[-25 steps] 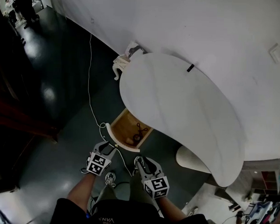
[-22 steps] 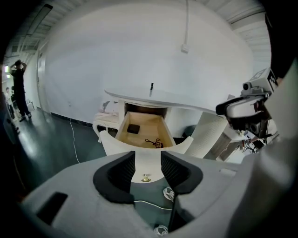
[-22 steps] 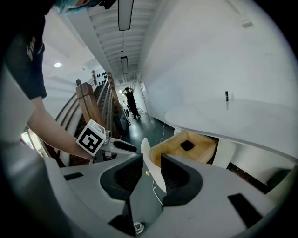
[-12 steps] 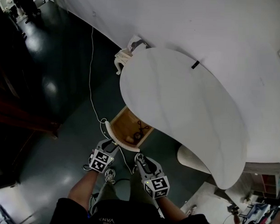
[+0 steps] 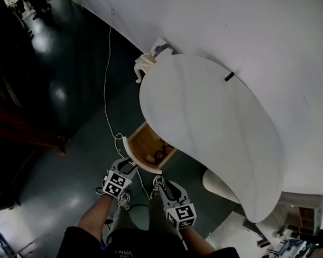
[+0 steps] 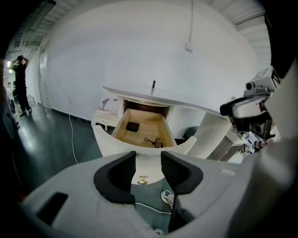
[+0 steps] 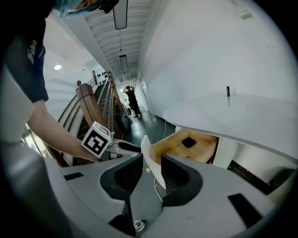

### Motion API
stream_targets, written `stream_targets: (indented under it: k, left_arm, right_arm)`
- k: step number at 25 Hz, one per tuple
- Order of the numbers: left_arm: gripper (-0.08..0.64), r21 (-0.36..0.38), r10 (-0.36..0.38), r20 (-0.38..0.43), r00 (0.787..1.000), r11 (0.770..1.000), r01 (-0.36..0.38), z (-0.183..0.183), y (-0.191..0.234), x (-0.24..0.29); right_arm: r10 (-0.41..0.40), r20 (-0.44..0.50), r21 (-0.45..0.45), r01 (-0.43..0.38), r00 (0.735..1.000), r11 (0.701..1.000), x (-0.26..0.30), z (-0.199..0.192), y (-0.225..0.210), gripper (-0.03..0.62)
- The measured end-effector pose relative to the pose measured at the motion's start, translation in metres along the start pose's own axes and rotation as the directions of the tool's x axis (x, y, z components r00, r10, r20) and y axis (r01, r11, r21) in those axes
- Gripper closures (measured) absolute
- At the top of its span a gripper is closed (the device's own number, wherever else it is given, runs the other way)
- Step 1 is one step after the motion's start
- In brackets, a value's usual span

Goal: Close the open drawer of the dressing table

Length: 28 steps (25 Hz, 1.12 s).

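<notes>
The white dressing table [image 5: 204,127] has one wooden drawer [image 5: 145,144] pulled out toward me. Its curved white front [image 5: 137,155] faces my grippers. Inside lie a black block [image 6: 132,126] and a tangled black cord [image 6: 152,142]. My left gripper [image 5: 129,163] is open, its tips right at the drawer front. In the left gripper view the left gripper [image 6: 148,162] frames the small brass knob [image 6: 142,179]. My right gripper [image 5: 157,181] is open, a little short of the front. In its own view the right gripper [image 7: 152,169] shows the front's edge [image 7: 150,155] just beyond.
A white cable [image 5: 106,87] runs across the dark glossy floor to the drawer's left corner. A ribbed white stool [image 5: 220,183] stands under the table's right side. A pale carved chair [image 5: 148,62] sits behind the table by the wall. A person [image 6: 21,83] stands far off.
My left gripper has moved forward to the drawer front, and the right one has followed slightly. The drawer looks much as it did.
</notes>
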State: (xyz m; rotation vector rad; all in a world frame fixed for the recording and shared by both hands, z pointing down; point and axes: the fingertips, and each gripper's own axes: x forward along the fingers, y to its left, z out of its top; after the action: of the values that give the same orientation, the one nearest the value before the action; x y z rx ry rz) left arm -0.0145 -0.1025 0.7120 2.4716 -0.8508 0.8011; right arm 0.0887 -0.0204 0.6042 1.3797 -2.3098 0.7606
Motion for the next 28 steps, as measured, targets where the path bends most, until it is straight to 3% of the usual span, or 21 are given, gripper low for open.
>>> stream_targets:
  k: [18, 28]
  left_arm:
    - [0.390, -0.017, 0.010, 0.014, 1.000, 1.000, -0.010, 0.044, 0.002, 0.046]
    - [0.390, -0.064, 0.005, 0.114, 0.994, 0.998, 0.002, 0.068, 0.002, 0.075]
  right_arm:
    - [0.025, 0.008, -0.021, -0.025, 1.000, 0.999, 0.001, 0.027, -0.036, 0.488]
    - [0.047, 0.027, -0.053, -0.046, 0.999, 0.998, -0.002, 0.048, -0.052, 0.489]
